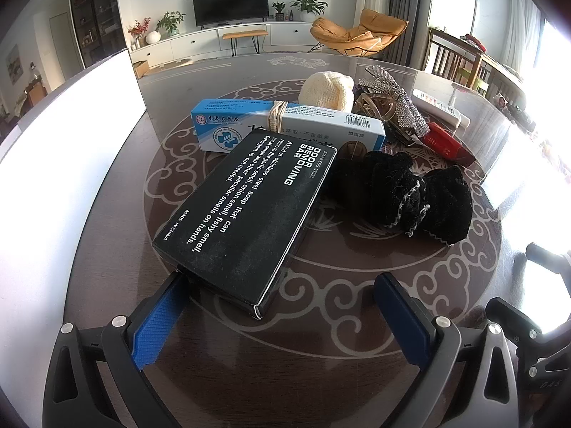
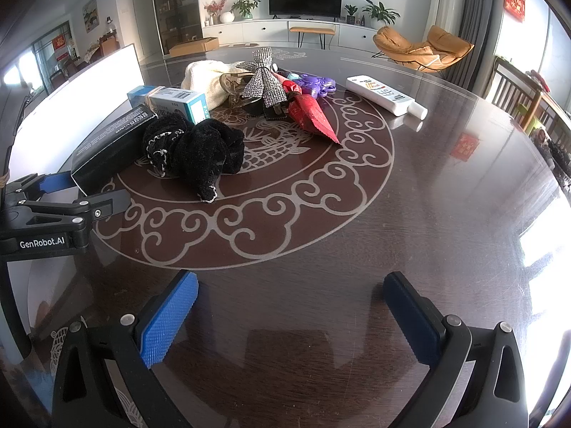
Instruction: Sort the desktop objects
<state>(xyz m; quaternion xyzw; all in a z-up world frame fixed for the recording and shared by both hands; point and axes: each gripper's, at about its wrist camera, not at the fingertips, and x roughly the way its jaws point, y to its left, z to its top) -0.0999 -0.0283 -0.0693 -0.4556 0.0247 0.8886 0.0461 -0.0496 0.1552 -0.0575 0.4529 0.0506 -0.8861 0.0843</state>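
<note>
A black "odor removing bar" box point(image 1: 246, 214) lies on the dark round table point(image 1: 339, 321), its near corner between my open left gripper's point(image 1: 282, 285) fingers, the left finger point(image 1: 157, 324) touching or almost touching its near end. It also shows in the right wrist view point(image 2: 107, 146). Behind it lies a blue-white box point(image 1: 285, 130) with a cord tied round it. A black fuzzy scrunchie point(image 1: 403, 192) lies to the right. My right gripper point(image 2: 291, 285) is open and empty over bare table, apart from the pile.
A cream knit item point(image 1: 326, 91), a rhinestone bow point(image 1: 392, 103), a red packet point(image 2: 314, 114), a purple toy point(image 2: 316, 87) and a white tube point(image 2: 385, 96) lie further back. A bright white panel point(image 1: 53, 164) stands at the left.
</note>
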